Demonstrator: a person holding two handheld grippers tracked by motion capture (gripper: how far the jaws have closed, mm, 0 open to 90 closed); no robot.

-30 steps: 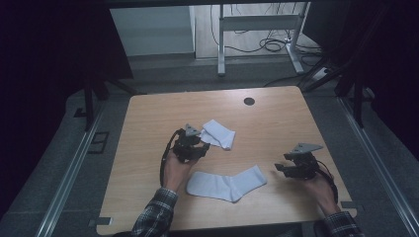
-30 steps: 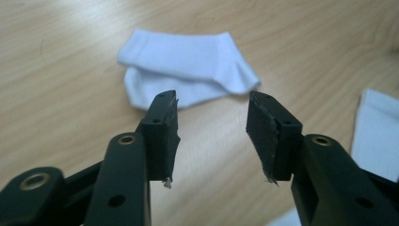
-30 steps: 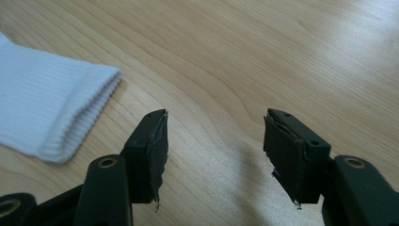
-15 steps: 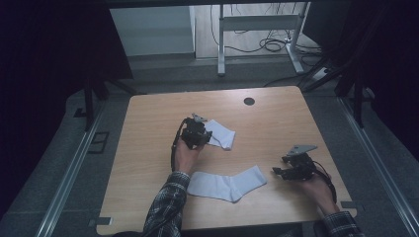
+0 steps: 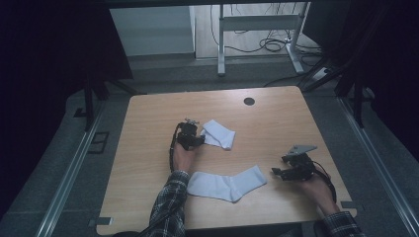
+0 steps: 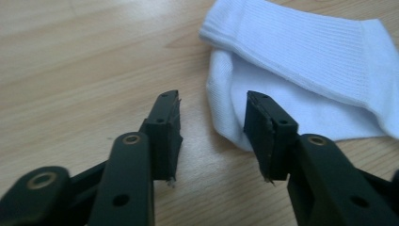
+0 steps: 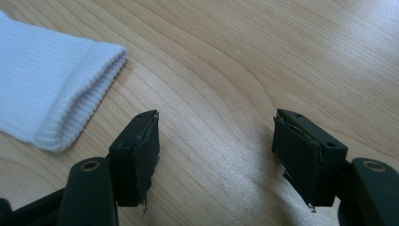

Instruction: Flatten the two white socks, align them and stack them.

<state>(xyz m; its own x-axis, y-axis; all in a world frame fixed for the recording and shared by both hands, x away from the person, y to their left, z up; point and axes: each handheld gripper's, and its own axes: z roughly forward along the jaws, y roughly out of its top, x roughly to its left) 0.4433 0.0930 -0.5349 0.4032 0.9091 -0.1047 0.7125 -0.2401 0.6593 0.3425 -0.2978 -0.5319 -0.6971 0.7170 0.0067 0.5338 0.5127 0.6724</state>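
Two white socks on the wooden table (image 5: 148,148), no containers in the scene.

Folded sock (image 5: 219,134): mid-table, slightly left of centre, doubled over on itself. Left gripper (image 5: 189,135) sits just left of it, jaws spread, nothing clamped. In the left gripper view the sock's rounded edge (image 6: 235,113) lies between and just ahead of the jaw tips, one tip right at the fabric; can't tell if it touches.

Flat sock (image 5: 226,183): near edge, laid out full length, cuff end pointing right. Right gripper (image 5: 292,171) is just right of that cuff, jaws wide apart over bare wood, holding nothing. Right gripper view puts the ribbed cuff (image 7: 70,108) left of the jaws, apart from them.

Count: 2 socks, 2 grippers, 1 table.
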